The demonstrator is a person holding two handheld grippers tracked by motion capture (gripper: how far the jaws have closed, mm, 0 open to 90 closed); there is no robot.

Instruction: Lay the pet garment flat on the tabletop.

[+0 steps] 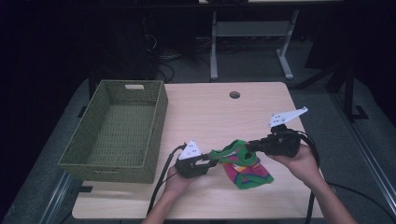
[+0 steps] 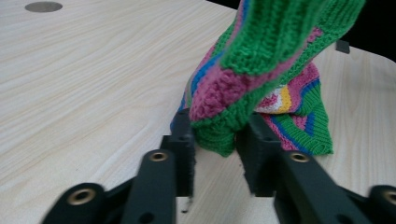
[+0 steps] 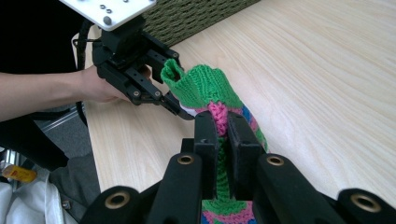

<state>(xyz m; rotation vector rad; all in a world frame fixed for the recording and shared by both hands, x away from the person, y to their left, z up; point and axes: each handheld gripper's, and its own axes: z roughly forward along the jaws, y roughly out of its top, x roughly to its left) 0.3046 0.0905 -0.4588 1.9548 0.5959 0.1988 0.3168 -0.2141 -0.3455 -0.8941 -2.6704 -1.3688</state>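
A knitted sock (image 1: 245, 170) striped in green, pink, blue and yellow lies partly on the wooden table (image 1: 210, 112) near its front edge. Its upper part is lifted and stretched between the two grippers. My right gripper (image 1: 250, 145) is shut on the pink and green fabric (image 3: 201, 86), which is pinched between its pads (image 3: 222, 123). My left gripper (image 1: 212, 162) comes in from the left, and its jaws (image 2: 215, 135) grip the green cuff end of the sock (image 2: 275, 37). In the right gripper view the left gripper (image 3: 170, 100) sits just beyond the cuff.
A green woven basket (image 1: 93, 98) stands on the table's left side with nothing showing inside it. A round cable hole (image 1: 234, 94) sits near the table's far edge. Bare wood lies between the basket and the sock.
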